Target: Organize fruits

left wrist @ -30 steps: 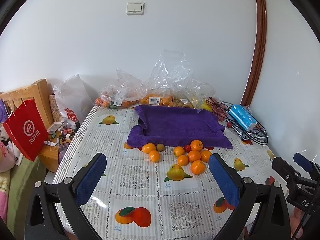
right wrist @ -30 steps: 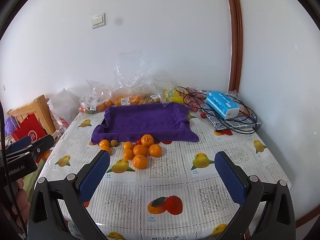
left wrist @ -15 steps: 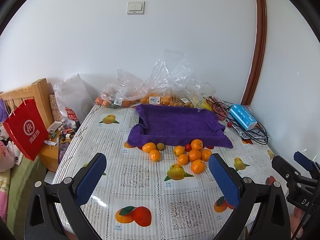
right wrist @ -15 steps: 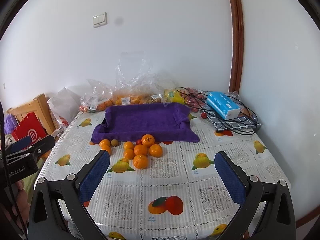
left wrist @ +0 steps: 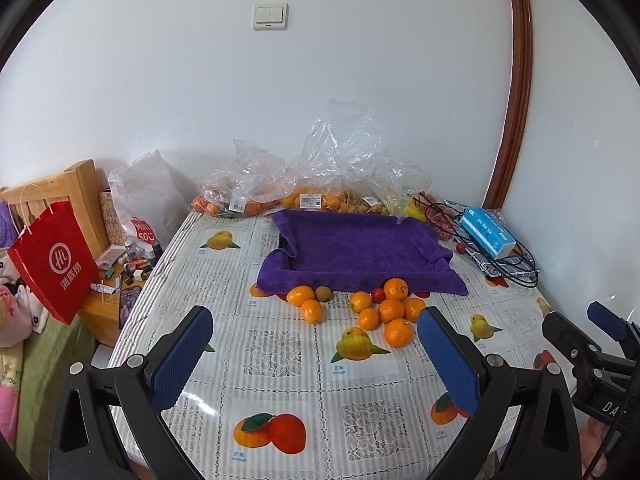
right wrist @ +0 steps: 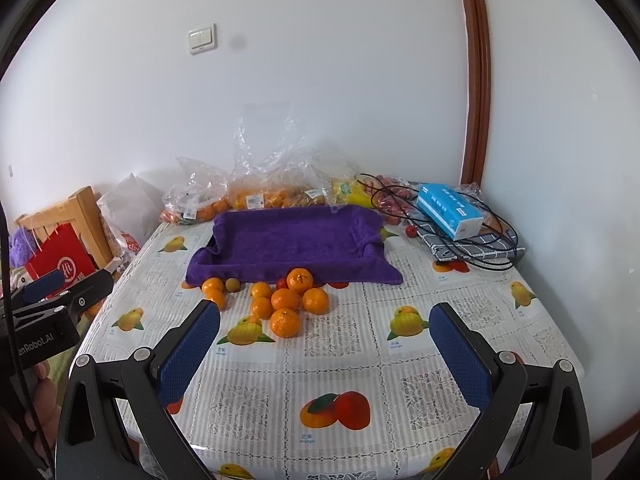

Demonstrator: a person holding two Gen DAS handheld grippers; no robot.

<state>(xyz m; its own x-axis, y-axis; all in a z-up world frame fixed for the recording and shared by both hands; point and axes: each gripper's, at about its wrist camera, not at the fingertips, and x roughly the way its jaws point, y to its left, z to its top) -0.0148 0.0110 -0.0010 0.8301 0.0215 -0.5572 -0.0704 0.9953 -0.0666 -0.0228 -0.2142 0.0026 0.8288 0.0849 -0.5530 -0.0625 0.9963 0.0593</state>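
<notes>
Several oranges [left wrist: 391, 311] lay loose in a cluster on the tablecloth [left wrist: 280, 364], just in front of the near edge of the purple towel-lined tray [left wrist: 356, 248], with one small red fruit [left wrist: 377, 295] among them and a brownish fruit [left wrist: 323, 293] beside the left pair. Tray interior held no fruit. Clear plastic bags of fruit [left wrist: 316, 196] stood behind it against the wall. Blue box [left wrist: 487, 236] and black cables [left wrist: 516, 268] sat to the right; red paper bag [left wrist: 54, 264] hung off the table's left. Left gripper [left wrist: 316, 354] and right gripper [right wrist: 324, 350] hovered over the near tablecloth, both jaws spread wide, nothing held.
</notes>
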